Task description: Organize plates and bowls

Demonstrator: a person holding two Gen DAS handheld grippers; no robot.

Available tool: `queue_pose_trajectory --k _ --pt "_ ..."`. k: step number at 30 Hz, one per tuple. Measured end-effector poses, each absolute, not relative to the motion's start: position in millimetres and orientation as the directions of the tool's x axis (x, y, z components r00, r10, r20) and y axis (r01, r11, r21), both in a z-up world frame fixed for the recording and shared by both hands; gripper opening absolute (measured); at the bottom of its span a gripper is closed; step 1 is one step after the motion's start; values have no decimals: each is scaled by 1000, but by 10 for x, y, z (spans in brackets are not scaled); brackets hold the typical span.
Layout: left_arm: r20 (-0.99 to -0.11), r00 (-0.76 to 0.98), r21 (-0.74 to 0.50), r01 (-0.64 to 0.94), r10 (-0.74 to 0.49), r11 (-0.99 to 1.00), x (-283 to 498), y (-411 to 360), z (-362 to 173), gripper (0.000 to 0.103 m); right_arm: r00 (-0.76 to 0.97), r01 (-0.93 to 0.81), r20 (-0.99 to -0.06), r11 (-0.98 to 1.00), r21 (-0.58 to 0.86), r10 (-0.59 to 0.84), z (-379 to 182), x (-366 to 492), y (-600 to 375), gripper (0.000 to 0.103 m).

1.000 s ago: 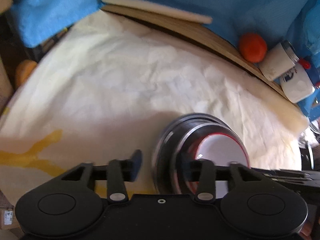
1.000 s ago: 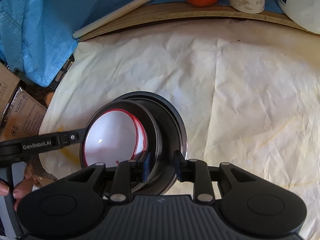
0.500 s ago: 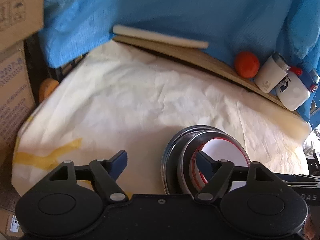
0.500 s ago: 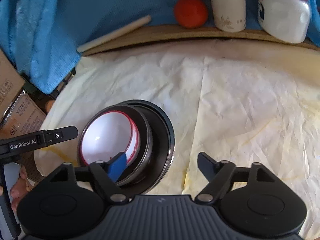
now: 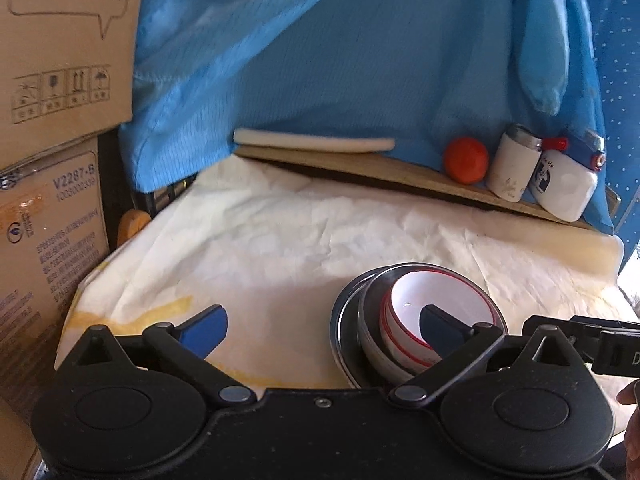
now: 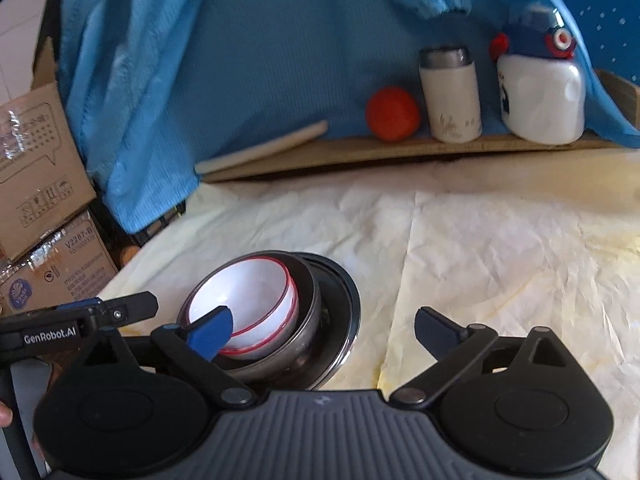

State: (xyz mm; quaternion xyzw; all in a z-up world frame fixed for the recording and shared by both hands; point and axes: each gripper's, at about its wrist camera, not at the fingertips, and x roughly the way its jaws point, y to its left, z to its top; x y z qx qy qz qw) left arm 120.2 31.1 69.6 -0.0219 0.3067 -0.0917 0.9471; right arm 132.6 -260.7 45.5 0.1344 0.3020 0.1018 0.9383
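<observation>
Both grippers have let go of the nested stack: the left gripper (image 5: pixel 322 330) and right gripper (image 6: pixel 324 330) are opening wide, empty. The white red-rimmed bowls (image 6: pixel 244 308) sit inside the steel bowl (image 6: pixel 308 320) on the steel plate (image 6: pixel 348 320), at seven o'clock on the paper-covered table (image 6: pixel 500 248); stacking looks finished.

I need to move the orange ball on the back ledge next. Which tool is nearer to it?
Right, though narrowly. The right tool sits right of the nested bowl stack, toward the orange ball; the left tool sits left of the stack, farther off.
</observation>
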Motion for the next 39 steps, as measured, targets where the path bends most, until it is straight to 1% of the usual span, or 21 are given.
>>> queue_pose_trajectory --k 5,11,18,25,29,39 --pt "-511 844 -101 125 -160 987 937 275 595 102 859 -152 -431 942 300 276 398 1020 -2585 103" --pt "-477 866 -108 111 -149 988 721 251 479 102 895 -145 -371 948 282 247 328 746 -2550 103" --pt "-436 891 -104 93 -130 990 498 291 376 102 933 -124 -306 966 228 192 306 489 -2497 103" --pt "-399 911 -113 63 -103 992 287 346 260 102 952 -90 -272 978 191 140 230 320 -2455 103" --pt "-379 922 -97 49 -83 994 186 336 212 102 955 -77 -267 977 200 130 137 262 -2449 103" --pt "-370 927 -80 29 -57 996 60 355 91 102 963 -58 -251 987 148 94 -4 178 -2412 103"
